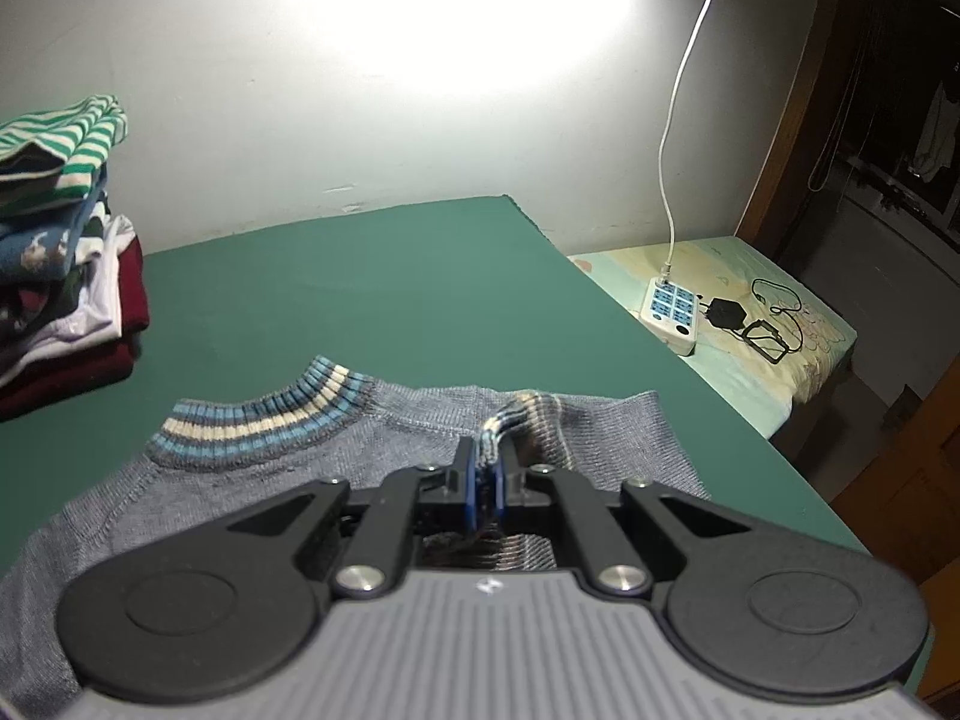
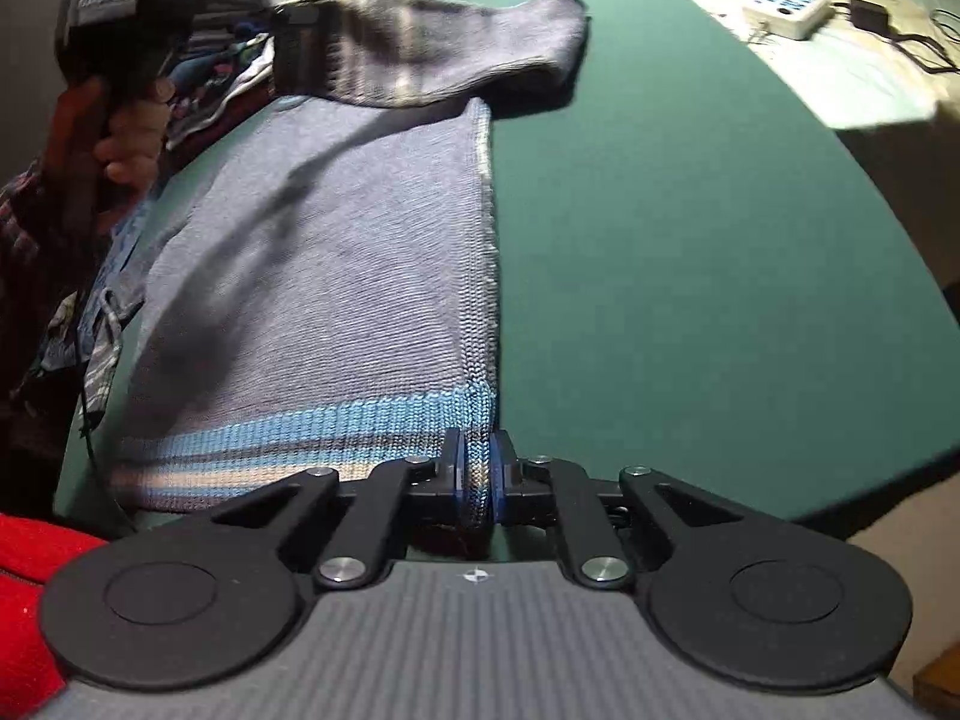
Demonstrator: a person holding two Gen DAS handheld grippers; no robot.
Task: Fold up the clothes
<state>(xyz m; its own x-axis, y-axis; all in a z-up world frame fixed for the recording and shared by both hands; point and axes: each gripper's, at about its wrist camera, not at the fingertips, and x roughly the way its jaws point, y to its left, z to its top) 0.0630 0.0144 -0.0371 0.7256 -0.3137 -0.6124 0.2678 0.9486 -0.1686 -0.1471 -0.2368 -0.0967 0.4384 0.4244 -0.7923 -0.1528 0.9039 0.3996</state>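
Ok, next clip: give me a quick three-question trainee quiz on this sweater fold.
1. True or false: both grippers are shut on the grey sweater.
2. What does the right gripper pinch? A) collar B) striped hem C) red cloth
3. What lies beyond the left gripper at the table's left edge?

Key: 1 true. 2 B, the striped hem. 3 a stack of folded clothes.

Green table (image 1: 360,276) bare beyond the sweater (image 1: 288,480) and along its right side (image 2: 690,240) — open passage there. Stack of folded clothes (image 1: 66,252) blocks the far left. Off the right edge, on a lower surface: power strip (image 1: 671,309) with cable — well apart from the table. Left-hand gripper (image 2: 288,30) and lifted sleeve (image 2: 444,48) occupy the far end.
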